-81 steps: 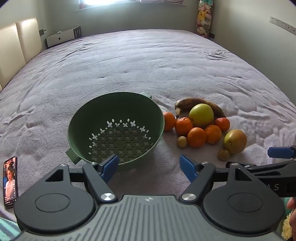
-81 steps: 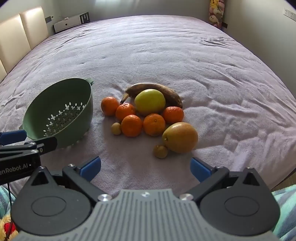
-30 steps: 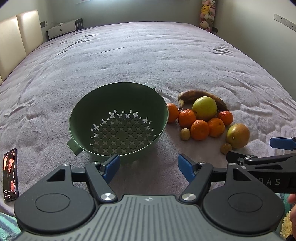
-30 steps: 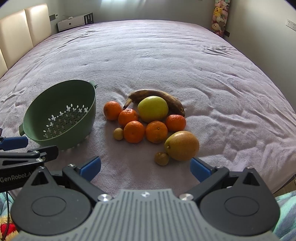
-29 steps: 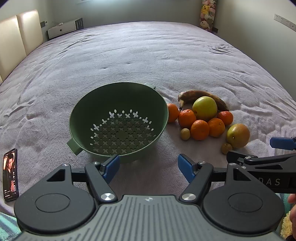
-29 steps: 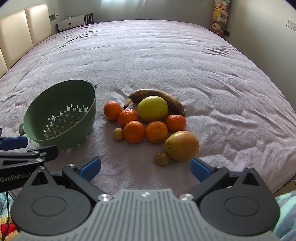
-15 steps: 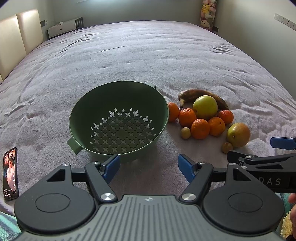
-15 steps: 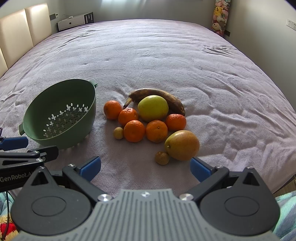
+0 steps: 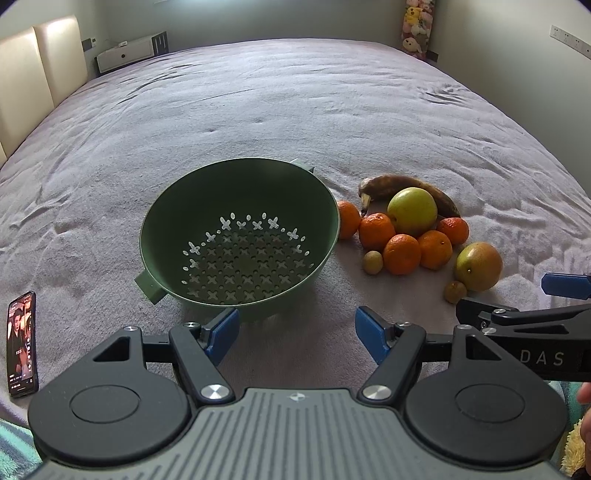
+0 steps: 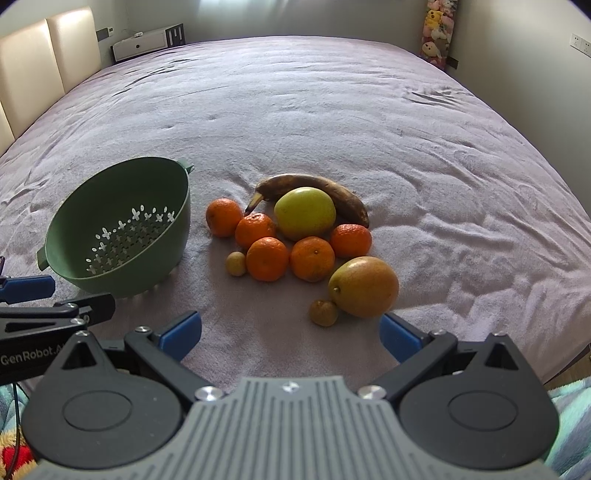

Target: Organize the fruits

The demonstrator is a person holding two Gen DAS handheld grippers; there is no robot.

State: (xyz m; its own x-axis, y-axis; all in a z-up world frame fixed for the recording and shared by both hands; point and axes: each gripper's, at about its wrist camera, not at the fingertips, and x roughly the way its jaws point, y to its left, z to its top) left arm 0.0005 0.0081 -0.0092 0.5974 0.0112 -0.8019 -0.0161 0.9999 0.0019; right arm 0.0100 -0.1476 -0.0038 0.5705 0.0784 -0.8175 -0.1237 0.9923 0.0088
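Observation:
An empty green colander (image 9: 236, 192) sits on the purple bedspread, also in the right wrist view (image 10: 122, 206). To its right lies a fruit pile: a brown banana (image 10: 325, 188), a green apple (image 10: 304, 212), several oranges (image 10: 267, 258), a mango (image 10: 364, 286) and two small brown fruits (image 10: 323, 312). The pile also shows in the left wrist view (image 9: 412, 212). My left gripper (image 9: 297, 334) is open and empty just before the colander. My right gripper (image 10: 290, 334) is open and empty just before the mango.
A phone (image 9: 22, 343) with a lit screen lies at the bed's near left edge. A headboard (image 10: 48, 59) and a white box (image 10: 147, 42) are at the far left. Plush toys (image 10: 437, 29) hang in the far right corner.
Both grippers have edged slightly forward and up over the bed; colander and fruit appear a little nearer. Nothing was taken hold of. Jaws stay open.

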